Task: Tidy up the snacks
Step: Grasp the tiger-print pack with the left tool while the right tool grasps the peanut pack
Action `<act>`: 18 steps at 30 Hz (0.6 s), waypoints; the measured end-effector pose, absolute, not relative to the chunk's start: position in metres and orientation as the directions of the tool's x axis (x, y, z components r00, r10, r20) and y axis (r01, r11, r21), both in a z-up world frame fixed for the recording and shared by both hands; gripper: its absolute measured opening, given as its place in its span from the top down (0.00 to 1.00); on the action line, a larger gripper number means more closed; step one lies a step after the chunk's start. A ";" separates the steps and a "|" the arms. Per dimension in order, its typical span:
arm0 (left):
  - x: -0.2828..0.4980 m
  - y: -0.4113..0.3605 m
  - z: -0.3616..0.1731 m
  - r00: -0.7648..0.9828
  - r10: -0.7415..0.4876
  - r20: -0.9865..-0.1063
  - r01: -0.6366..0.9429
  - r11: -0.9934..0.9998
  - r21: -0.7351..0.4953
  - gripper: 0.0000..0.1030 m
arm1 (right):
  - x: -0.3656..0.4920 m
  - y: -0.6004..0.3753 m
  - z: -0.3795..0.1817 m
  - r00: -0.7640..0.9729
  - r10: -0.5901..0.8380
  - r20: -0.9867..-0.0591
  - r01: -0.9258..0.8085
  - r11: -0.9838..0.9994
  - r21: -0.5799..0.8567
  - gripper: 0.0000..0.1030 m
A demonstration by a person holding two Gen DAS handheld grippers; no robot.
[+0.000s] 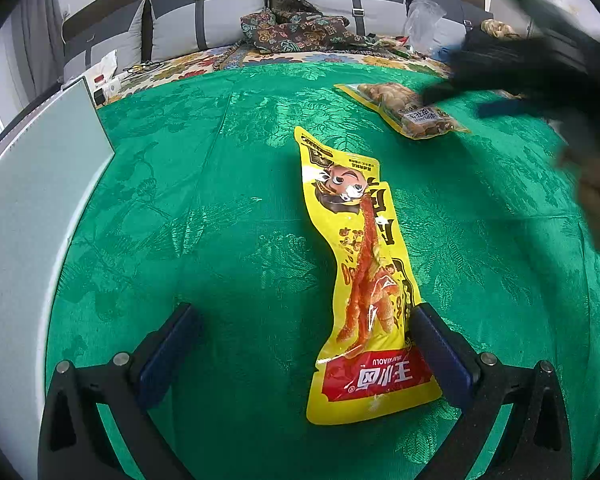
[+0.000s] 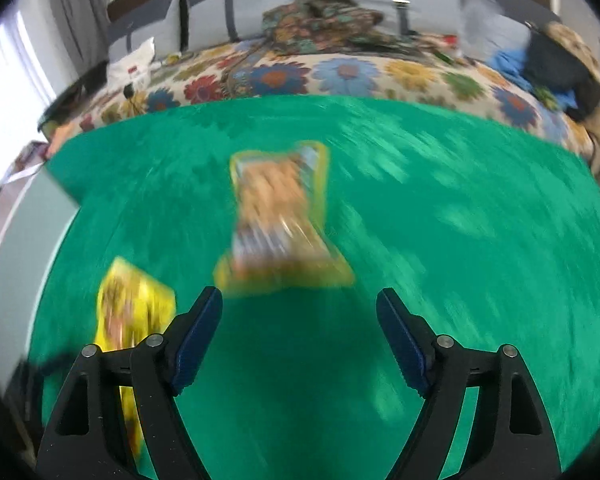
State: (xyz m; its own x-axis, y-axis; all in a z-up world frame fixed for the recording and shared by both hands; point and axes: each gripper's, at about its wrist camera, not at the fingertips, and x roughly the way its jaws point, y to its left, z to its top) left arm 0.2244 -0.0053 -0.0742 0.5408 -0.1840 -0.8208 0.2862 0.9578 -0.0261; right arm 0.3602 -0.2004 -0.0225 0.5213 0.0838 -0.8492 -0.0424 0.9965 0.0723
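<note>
Right now we are working over a bench draped in a green patterned cloth, with two snacks lying flat on it. Our left gripper is hanging low with its jaws wide apart around the near end of the long yellow foil packet with the red chicken-foot picture; the right-hand pad looks to be touching or just beside the packet's edge, though we cannot tell which, and the other pad is well clear. Our right gripper is pointing down toward the shorter yellow-edged clear pouch of brown nuts, jaws spread and empty, the pouch lying just beyond the fingertips. That view is blurred, so we are judging the aim roughly. A pale grey flat box is sitting at the left edge, probably the place for sorting. To do this well, we are wanting the right gripper to settle first, then straddle the pouch across its narrow width and come down low before closing, since thin slippery film is likely to slide away.
</note>
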 end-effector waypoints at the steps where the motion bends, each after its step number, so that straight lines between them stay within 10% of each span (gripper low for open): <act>1: 0.223 -0.005 -0.074 0.541 -0.184 -0.821 0.286 0.958 -0.026 0.00 | 0.376 -0.189 -0.028 0.508 0.080 -0.858 -0.049 0.997 0.064 0.20; 7: 0.224 -0.005 -0.074 0.541 -0.185 -0.820 0.286 0.958 -0.027 0.00 | 0.410 -0.149 -0.058 0.426 -0.083 -0.901 -0.080 0.988 -0.129 0.22; 18: 0.224 -0.005 -0.075 0.542 -0.184 -0.820 0.286 0.958 -0.026 0.00 | 0.305 -0.199 -0.041 0.420 0.046 -0.907 -0.045 0.999 0.030 0.35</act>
